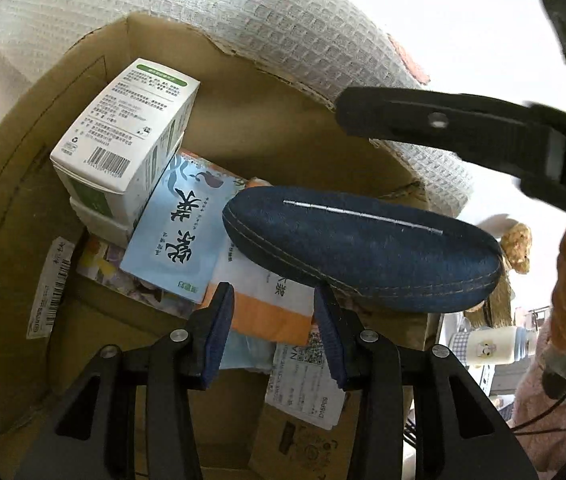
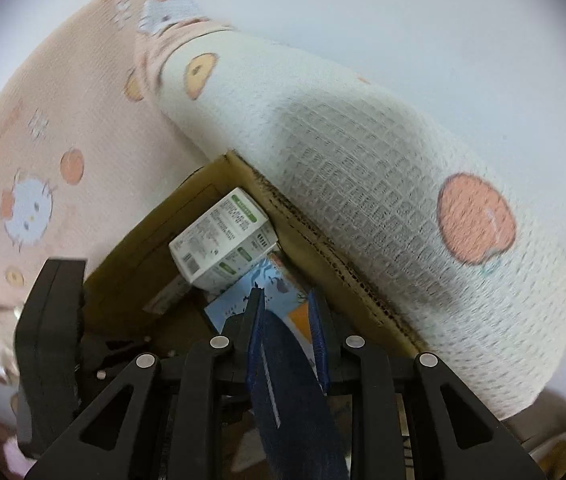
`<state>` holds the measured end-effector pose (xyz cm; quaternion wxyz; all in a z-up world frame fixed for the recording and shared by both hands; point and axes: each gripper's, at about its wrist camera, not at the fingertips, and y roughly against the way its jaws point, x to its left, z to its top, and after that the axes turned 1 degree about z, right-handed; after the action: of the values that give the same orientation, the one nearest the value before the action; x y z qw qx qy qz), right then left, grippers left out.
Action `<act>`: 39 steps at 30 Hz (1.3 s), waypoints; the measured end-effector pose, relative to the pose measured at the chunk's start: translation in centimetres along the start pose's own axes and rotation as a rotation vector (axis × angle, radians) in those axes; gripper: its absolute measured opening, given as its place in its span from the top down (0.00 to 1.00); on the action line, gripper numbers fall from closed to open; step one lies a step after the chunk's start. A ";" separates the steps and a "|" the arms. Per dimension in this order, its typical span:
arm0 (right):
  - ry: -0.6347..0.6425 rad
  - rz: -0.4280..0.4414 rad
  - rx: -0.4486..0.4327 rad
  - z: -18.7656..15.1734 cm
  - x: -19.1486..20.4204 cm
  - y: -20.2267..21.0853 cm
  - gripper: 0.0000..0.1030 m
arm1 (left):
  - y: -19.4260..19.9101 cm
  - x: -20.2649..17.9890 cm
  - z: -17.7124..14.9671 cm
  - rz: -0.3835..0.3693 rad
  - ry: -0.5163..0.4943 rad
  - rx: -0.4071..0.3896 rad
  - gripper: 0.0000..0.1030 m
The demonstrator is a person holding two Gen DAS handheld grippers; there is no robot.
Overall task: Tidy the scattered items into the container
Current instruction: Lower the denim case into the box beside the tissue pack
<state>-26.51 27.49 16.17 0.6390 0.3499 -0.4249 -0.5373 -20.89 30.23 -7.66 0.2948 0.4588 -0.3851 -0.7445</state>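
Left hand-held gripper [image 1: 273, 304] agape, right hand-held gripper [image 2: 287, 306] clasping denim case [image 2: 287, 380]

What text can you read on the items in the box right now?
"D15P05": on the white shipping label at the near edge of the cardboard box.
Large Chinese characters, seen upside down: on the light blue packet; I cannot read them reliably.
Fine print and barcode digits on the white-and-green carton: too small.
Barcode sticker on the box wall: too small.
Denim glasses case: no text.

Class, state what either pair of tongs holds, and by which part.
The right tongs grip the denim glasses case by one end; the left tongs hold nothing.
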 end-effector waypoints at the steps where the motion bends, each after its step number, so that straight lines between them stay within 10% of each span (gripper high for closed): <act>1: 0.025 -0.005 -0.004 -0.1 0.3 0.3 0.81 | 0.0 0.1 0.0 -0.001 0.002 -0.003 0.56; 10: 0.214 -0.094 0.000 -1.6 2.4 2.2 0.80 | -0.3 1.7 0.0 -0.019 0.076 -0.006 0.56; 26: 0.095 -0.038 -0.161 -8.4 -0.2 6.0 0.58 | -0.2 4.3 -0.8 -0.118 0.244 -0.086 0.64; 39: 0.055 0.032 -0.115 -9.3 -0.4 2.5 0.67 | -0.8 7.7 -2.4 -0.294 0.513 -0.120 0.48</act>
<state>-16.97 28.23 14.68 0.6780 0.3204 -0.3814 -0.5406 -21.93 23.85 -12.56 0.2981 0.6646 -0.1826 -0.6604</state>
